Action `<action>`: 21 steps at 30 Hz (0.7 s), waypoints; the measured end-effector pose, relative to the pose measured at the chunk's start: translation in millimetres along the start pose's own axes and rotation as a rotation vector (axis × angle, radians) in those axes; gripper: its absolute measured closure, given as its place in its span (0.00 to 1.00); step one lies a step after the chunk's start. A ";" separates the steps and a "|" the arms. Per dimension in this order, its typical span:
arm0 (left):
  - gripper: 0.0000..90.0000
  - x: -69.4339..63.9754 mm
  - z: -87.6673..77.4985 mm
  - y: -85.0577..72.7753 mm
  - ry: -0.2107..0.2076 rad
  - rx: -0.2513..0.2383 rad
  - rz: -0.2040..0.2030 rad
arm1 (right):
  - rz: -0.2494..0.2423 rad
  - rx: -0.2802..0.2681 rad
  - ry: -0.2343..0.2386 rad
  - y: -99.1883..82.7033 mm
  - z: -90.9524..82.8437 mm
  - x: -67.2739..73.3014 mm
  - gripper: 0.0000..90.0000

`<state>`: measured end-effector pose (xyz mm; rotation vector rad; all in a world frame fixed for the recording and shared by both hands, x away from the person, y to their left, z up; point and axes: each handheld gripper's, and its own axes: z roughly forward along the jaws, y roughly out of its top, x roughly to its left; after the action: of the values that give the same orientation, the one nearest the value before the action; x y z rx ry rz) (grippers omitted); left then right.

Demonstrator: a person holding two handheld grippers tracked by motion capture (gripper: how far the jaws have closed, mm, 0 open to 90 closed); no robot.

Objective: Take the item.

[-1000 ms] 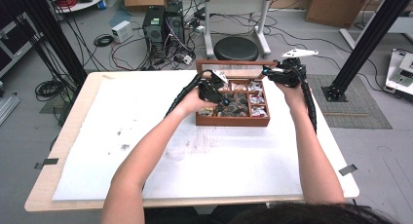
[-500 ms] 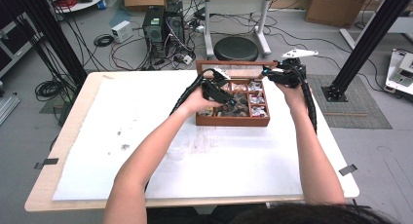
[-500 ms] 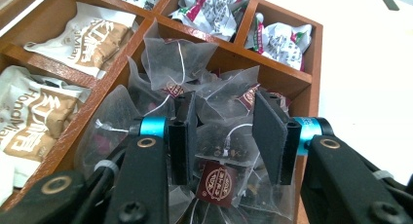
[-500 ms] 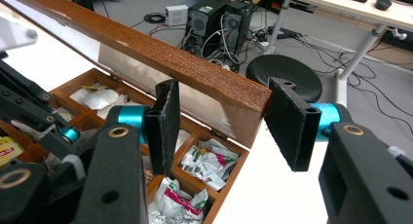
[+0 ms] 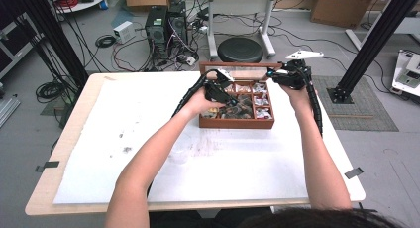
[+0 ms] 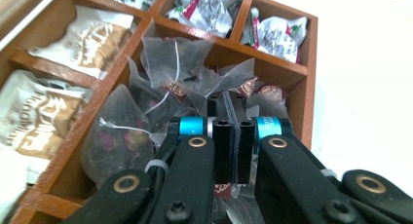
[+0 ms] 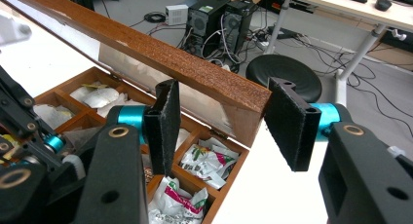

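A wooden tea box [image 5: 236,124] stands at the back middle of the table, its compartments holding tea packets. My left gripper [image 5: 228,99] reaches into the middle compartment. In the left gripper view its jaws [image 6: 227,101] have just closed, and a thin edge of a clear pyramid tea sachet [image 6: 168,63] seems pinched between the pads. Paper-wrapped tea bags [image 6: 80,39] lie in the compartments beside it. My right gripper [image 5: 272,75] is at the raised lid's [image 5: 242,66] right corner. In the right gripper view its jaws [image 7: 225,114] are shut on the lid [image 7: 195,68], holding it upright.
A white cloth [image 5: 223,163] with a few dark stains covers the table. Behind the table's far edge are a black stool [image 5: 240,49], computer towers [image 5: 157,22] and floor cables. Black frame posts [image 5: 376,39] rise at both sides.
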<state>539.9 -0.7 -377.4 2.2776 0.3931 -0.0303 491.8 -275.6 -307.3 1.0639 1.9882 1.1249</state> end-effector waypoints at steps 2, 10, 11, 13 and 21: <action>0.99 -1.2 -4.3 0.9 -0.001 -0.022 -0.008 | -0.002 -0.001 -0.001 -0.3 0.0 0.1 0.54; 0.99 -6.3 -19.1 4.5 0.000 -0.060 0.015 | -0.004 0.004 -0.011 -1.3 1.1 0.9 0.55; 0.99 -7.3 -20.6 5.2 0.004 -0.063 0.019 | -0.002 0.003 -0.012 -1.4 1.3 0.8 0.55; 0.99 -8.9 -22.8 6.3 0.006 -0.074 0.028 | 0.001 0.002 -0.011 -1.4 1.4 0.7 0.55; 1.00 -14.3 -37.4 9.3 0.024 -0.119 0.037 | 0.002 0.005 -0.011 -1.2 1.0 0.9 0.55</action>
<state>525.1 16.9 -343.4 2.1686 0.3557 0.0378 491.8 -274.9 -309.0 1.0728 1.9830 1.1129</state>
